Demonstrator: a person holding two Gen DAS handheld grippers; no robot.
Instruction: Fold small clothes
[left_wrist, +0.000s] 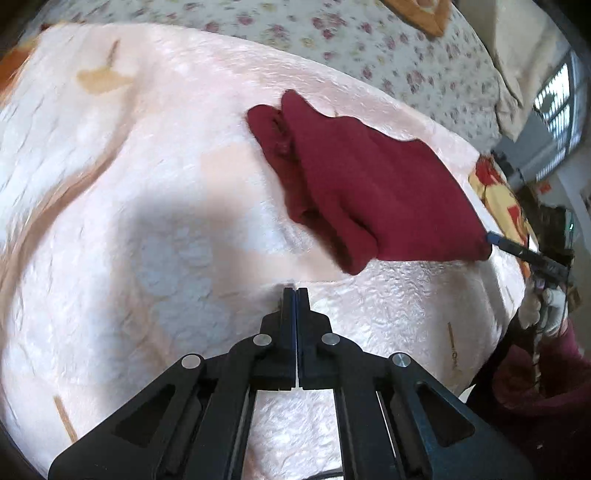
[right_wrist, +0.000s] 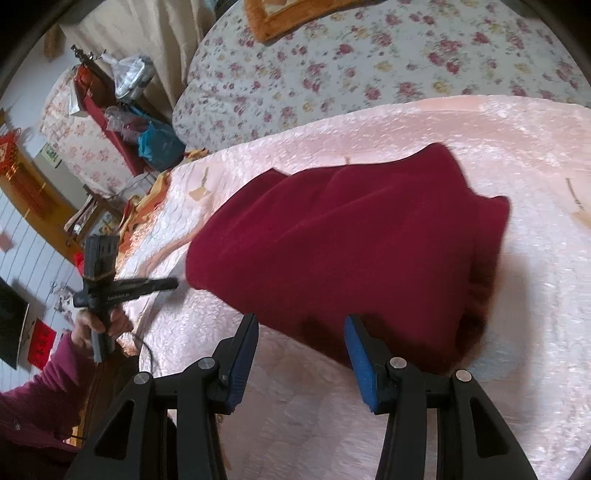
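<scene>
While folding proceeds on the bed (left_wrist: 110, 184): red garment (left_wrist: 369, 192) spread on the pink blanket (right_wrist: 480, 147), already doubled over, with layered edges visible along one side. Left tool (left_wrist: 295, 295) clenched on nothing, fingers pressed together, poised over bare blanket just short of the garment's near corner. Right tool (right_wrist: 301, 325) released, blue pads (right_wrist: 360, 362) spread wide, near hem lying directly ahead between them, contact not certain. Seen from the left wrist, right tool tip (left_wrist: 496, 240) at the garment's far right corner. Judged partly done: at least one fold made, surface rumpled and edges uneven. Left to do, probably: another fold to a compact shape, then smoothing. Floral quilt (right_wrist: 332, 66) beyond the blanket, well clear of both tools.
</scene>
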